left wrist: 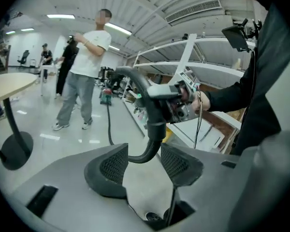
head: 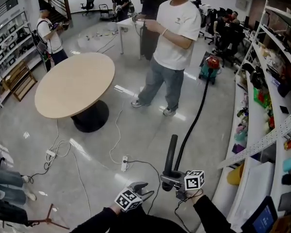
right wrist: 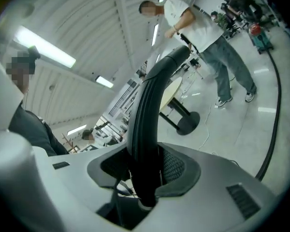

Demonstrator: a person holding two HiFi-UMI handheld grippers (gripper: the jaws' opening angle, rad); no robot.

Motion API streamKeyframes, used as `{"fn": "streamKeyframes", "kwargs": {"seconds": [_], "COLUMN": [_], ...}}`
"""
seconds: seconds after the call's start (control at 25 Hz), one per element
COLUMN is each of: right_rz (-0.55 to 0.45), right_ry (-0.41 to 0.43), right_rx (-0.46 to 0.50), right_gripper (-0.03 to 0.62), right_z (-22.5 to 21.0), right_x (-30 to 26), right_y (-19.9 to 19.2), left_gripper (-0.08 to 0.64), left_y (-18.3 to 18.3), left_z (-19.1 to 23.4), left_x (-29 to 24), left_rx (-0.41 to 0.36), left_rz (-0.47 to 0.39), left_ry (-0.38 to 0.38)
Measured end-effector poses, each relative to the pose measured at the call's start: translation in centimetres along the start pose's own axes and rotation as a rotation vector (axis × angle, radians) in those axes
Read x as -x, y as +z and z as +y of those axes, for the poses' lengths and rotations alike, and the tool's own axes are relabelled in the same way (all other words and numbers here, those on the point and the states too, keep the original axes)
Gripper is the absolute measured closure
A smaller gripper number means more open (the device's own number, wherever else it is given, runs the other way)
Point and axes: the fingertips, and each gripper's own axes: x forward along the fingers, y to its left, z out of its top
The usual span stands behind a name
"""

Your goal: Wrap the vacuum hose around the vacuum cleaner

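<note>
A red and teal vacuum cleaner stands on the floor far ahead. Its black hose runs across the floor to a rigid curved tube near me. My right gripper is shut on that tube, which rises between the pads in the right gripper view. My left gripper is just left of it, jaws apart. In the left gripper view the hose's bend lies between the open jaw tips of the left gripper without being squeezed. The right gripper shows there holding the handle.
A person stands beside the hose's path. A round wooden table is at the left. A power strip and loose cables lie on the floor before me. White shelves full of items line the right side.
</note>
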Motion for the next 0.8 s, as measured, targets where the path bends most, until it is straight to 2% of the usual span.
{"fn": "streamKeyframes", "kwargs": {"seconds": [0.16,0.28,0.36,0.44,0.64,0.76,0.8], "right_rz": [-0.17,-0.268,-0.307,-0.341,-0.424,-0.416,-0.401], "right_ry": [-0.037,-0.025,-0.01,0.017,0.133,0.229,0.262], "right_rx": [-0.06,-0.076,-0.078,-0.09,-0.121,-0.128,-0.119], "right_gripper": [0.414,0.414,0.414,0.414,0.414,0.414,0.414], "right_z": [-0.2,-0.2,-1.4,-2.4,-4.4,-5.2,-5.4], "right_x": [-0.3,-0.9,-0.6,0.3,3.4,5.0,5.7], "right_y": [8.7,14.8,19.2,22.8,29.9,33.7,34.8], "left_gripper": [0.248,0.222,0.218,0.218,0.219,0.237,0.305], "left_y": [5.3,9.1,12.2,14.8,18.9,22.1,23.4], "left_z": [3.7,6.2,8.6,10.1,11.9,11.8,11.6], "left_x": [-2.9,-4.6,-7.3,-10.2,-17.2,-20.5,-21.3], "left_rx": [-0.132,-0.253,-0.33,-0.373,-0.476,-0.482,-0.462], "left_rz": [0.026,0.042,0.045,0.035,0.048,0.018,-0.006], "left_ry": [-0.142,-0.208,-0.211,-0.209,-0.222,-0.186,-0.165]}}
